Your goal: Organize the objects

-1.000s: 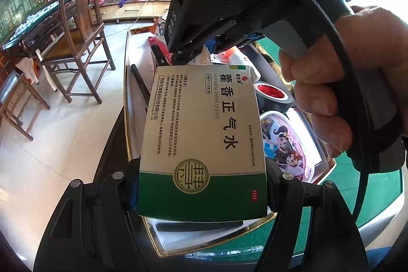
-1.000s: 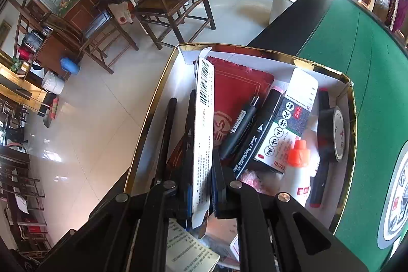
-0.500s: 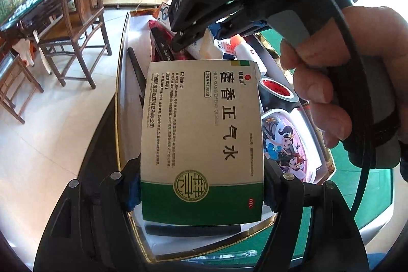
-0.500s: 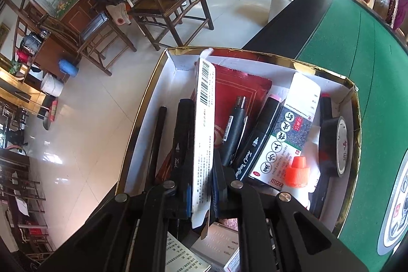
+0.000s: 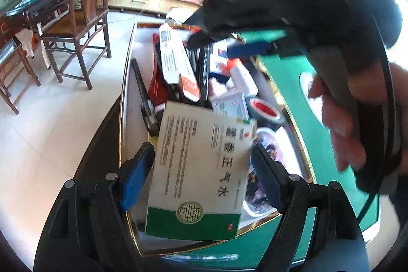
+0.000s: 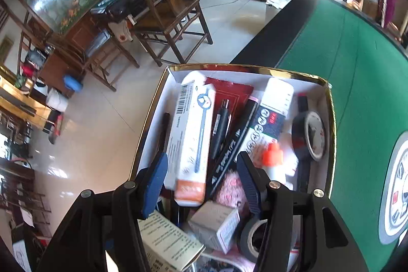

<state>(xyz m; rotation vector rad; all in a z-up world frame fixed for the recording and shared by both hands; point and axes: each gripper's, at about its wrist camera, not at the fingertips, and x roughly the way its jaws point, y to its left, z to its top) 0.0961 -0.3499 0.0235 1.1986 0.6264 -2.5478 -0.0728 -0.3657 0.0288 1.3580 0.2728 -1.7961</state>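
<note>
A gold-rimmed white box [image 5: 125, 103] on the green table holds several items. My left gripper [image 5: 202, 175] is open; the beige and green medicine carton [image 5: 201, 167] lies tilted between its pads, loose, over the box's near end. My right gripper [image 6: 201, 177] is open above the box [image 6: 158, 103]. The long white and orange carton [image 6: 191, 139] lies flat in the box just ahead of it, beside black markers [image 6: 221, 129]. The right gripper's body [image 5: 293, 9] and the hand fill the upper right of the left wrist view.
The box also holds a red packet [image 6: 234, 93], a white tube with an orange cap [image 6: 272, 157], black tape rolls [image 6: 308, 134] and small cartons. The green table [image 6: 357, 68] lies to the right. Wooden chairs [image 6: 168, 12] stand on the tiled floor to the left.
Both grippers have opened. The left one let go of the medicine carton, which tilted. The right one released the long carton, which now lies flat in the box.
</note>
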